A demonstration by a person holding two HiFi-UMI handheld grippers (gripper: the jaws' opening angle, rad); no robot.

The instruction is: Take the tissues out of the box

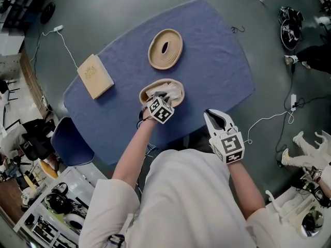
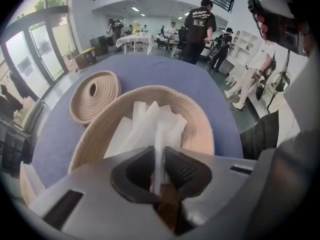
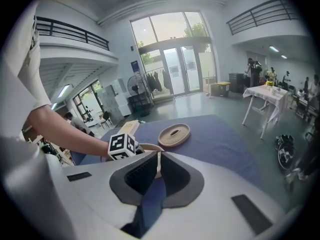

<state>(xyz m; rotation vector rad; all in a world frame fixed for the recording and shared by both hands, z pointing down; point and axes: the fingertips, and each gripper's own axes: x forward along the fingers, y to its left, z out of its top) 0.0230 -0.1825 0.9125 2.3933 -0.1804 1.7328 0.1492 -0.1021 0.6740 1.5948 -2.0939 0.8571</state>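
A round rope basket (image 1: 146, 90) (image 2: 201, 130) sits near the front of the blue table (image 1: 217, 61), with white tissues (image 1: 174, 92) (image 2: 145, 121) standing up in it. My left gripper (image 1: 161, 98) (image 2: 159, 151) hangs over the basket's near side, shut on a strip of tissue that runs up between its pads. The basket's lid (image 1: 165, 48) (image 2: 95, 95) (image 3: 174, 135), with a slot in it, lies apart farther back. Off the table's near edge, my right gripper (image 1: 211, 115) (image 3: 158, 156) is shut on nothing and points toward the basket.
A flat tan box (image 1: 94, 76) (image 3: 128, 128) lies at the table's left end. A blue chair (image 1: 70, 141) stands by the near left corner. Cables and bags lie on the floor to the right. Several people (image 2: 197, 31) stand beyond the table.
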